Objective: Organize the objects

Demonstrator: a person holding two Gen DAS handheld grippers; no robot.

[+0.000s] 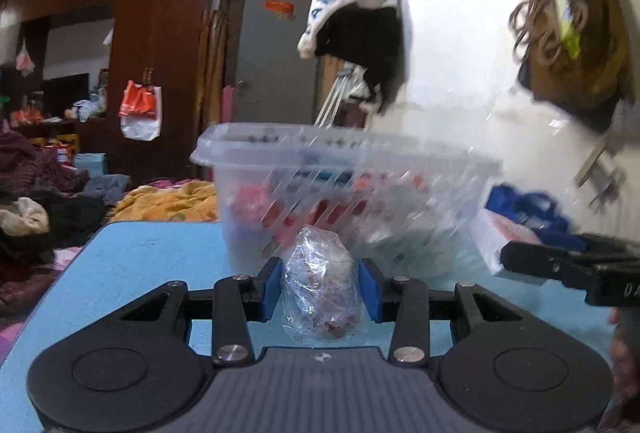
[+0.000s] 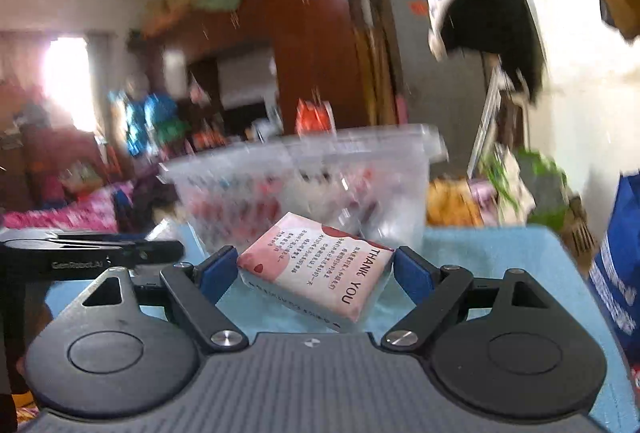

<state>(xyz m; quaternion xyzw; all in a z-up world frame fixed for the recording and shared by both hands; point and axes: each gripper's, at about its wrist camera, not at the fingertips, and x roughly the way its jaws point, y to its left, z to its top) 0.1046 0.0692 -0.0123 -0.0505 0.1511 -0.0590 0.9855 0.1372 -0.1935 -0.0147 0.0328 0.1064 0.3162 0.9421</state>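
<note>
My left gripper (image 1: 320, 287) is shut on a small clear plastic bag (image 1: 320, 285) with reddish bits inside, held above the blue table (image 1: 140, 261). My right gripper (image 2: 316, 275) is shut on a pink and white "THANK YOU" box (image 2: 320, 269), tilted between the blue pads. That box (image 1: 496, 237) and the right gripper's black finger (image 1: 560, 265) also show at the right of the left wrist view. A clear plastic bin (image 1: 340, 189) with red and blue items inside stands just behind both grippers; it also shows in the right wrist view (image 2: 304, 181). The left gripper's side (image 2: 92, 257) shows at left.
A blue bag (image 2: 616, 273) stands at the table's right edge. Behind the table lie a bed with clothes (image 1: 48, 201) and a yellow blanket (image 1: 168, 201). A brown wardrobe (image 1: 160, 33) stands at the back. Clothes and bags hang on the white wall (image 1: 460, 53).
</note>
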